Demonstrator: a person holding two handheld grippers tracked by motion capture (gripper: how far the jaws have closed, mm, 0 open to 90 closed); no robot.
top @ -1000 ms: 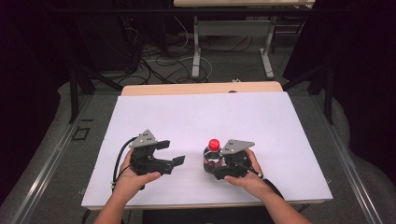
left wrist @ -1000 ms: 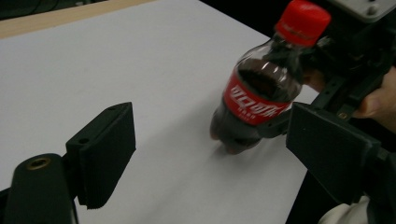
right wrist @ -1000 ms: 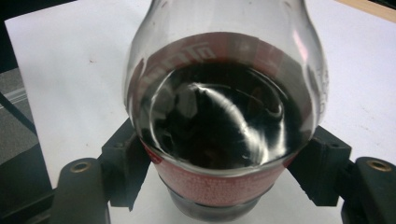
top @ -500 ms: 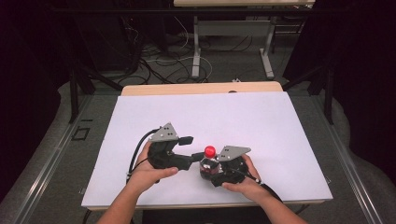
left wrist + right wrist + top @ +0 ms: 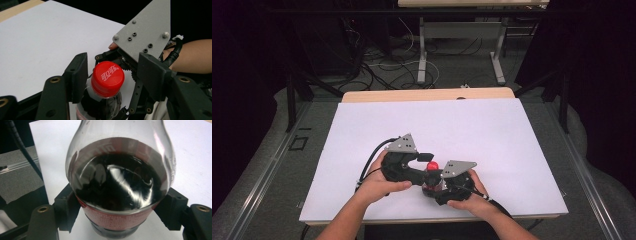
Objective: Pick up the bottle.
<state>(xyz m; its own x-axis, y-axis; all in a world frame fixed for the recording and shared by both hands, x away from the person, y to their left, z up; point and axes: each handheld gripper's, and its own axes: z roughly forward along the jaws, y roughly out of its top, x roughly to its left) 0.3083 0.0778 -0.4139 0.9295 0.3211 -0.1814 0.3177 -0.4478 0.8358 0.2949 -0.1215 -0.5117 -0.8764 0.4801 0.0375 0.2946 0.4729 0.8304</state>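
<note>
A small cola bottle [image 5: 120, 187] with dark drink, a red label and a red cap [image 5: 107, 76] stands upright on the white table top [image 5: 472, 130]. My right gripper [image 5: 117, 207] is shut on the bottle, its jaws pressing the label from both sides. In the high view the right gripper [image 5: 439, 184] sits near the front edge with the cap [image 5: 432, 165] above it. My left gripper [image 5: 113, 71] is open, its jaws on either side of the cap; a gap shows on the right side. From above, the left gripper [image 5: 422, 161] reaches in from the left.
The grey plate [image 5: 145, 32] of the right gripper and a hand behind it stand just past the cap. The table's wooden far edge [image 5: 427, 95] lies well back. Cables and table legs [image 5: 422, 50] sit on the floor beyond.
My left gripper has swung right, up to the bottle, and its jaws now stand around the cap. The right gripper, still holding the bottle, has shifted slightly toward the front edge.
</note>
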